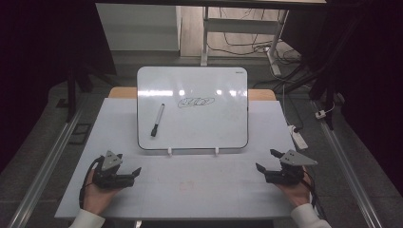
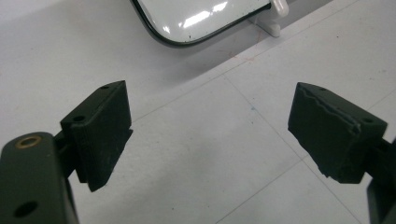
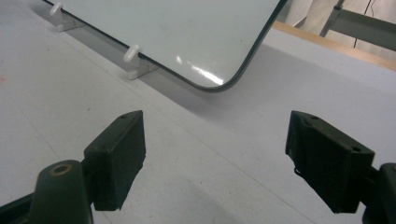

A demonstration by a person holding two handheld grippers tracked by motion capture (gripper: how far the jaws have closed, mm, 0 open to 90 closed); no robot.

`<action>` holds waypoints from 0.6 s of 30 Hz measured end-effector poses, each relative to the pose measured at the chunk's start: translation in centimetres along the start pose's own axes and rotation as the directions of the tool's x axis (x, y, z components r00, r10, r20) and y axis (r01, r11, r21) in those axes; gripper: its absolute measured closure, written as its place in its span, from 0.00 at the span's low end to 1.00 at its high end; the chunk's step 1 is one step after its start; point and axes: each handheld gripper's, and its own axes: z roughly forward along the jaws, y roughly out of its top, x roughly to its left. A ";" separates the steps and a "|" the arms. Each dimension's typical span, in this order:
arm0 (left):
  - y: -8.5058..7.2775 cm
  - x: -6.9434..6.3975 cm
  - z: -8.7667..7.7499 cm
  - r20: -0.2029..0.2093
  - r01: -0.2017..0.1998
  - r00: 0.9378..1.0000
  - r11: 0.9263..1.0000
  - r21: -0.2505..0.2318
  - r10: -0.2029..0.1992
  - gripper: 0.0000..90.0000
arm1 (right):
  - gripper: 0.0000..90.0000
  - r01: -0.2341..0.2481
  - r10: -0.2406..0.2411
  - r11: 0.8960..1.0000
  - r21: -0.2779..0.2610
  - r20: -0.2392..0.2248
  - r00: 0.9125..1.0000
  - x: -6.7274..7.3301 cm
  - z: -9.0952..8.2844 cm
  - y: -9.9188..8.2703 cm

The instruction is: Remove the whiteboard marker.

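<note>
White glossy whiteboard stands propped at the far middle of the counter, leaning back on two small white clip feet. We've got a black marker lying on its left half w/ the cap end toward us, and a dark scribble up near the centre. Nothing's been picked up yet.

Left claw rests low on the counter, near-left, spread wide w/ nothing between the jaws. In the left gripper view we look past both pads at bare counter and the board's lower corner. Right claw sits near-right, also spread and empty. Its own view shows the board's rounded corner and one clip foot ahead.

Handling, as we judge it: the marker's light, stiff, smooth plastic — prob. slippery and apt to roll or slide down the tilted face. We'd pinch it across the barrel mid-length, jaws square to its axis, not at the tapered cap. The board itself looks thin and rigid, only perched on those feet — a hard push could tip it back or skid it, so we'd keep the touch light, maybe steady a side edge w/ the other claw.
</note>
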 end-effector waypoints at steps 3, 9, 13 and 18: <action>0.4 -0.1 -0.2 -0.012 -0.004 1.000 1.000 -0.004 0.004 0.16 | 0.22 -0.009 0.009 1.000 -0.020 0.005 1.000 0.1 -0.1 0.0; 1.1 -0.6 -0.3 -0.019 -0.021 1.000 1.000 -0.005 0.021 0.16 | 0.23 -0.003 0.003 1.000 -0.021 0.009 1.000 0.1 -0.1 0.0; 1.8 -0.7 -0.2 -0.003 -0.018 1.000 1.000 -0.001 0.018 0.16 | 0.24 -0.007 0.007 1.000 -0.012 0.010 1.000 0.1 -0.1 0.0; 3.8 -0.5 -0.4 0.030 -0.014 0.999 1.000 0.001 0.013 0.16 | 0.26 -0.015 0.015 1.000 0.000 0.022 1.000 0.0 -0.1 0.2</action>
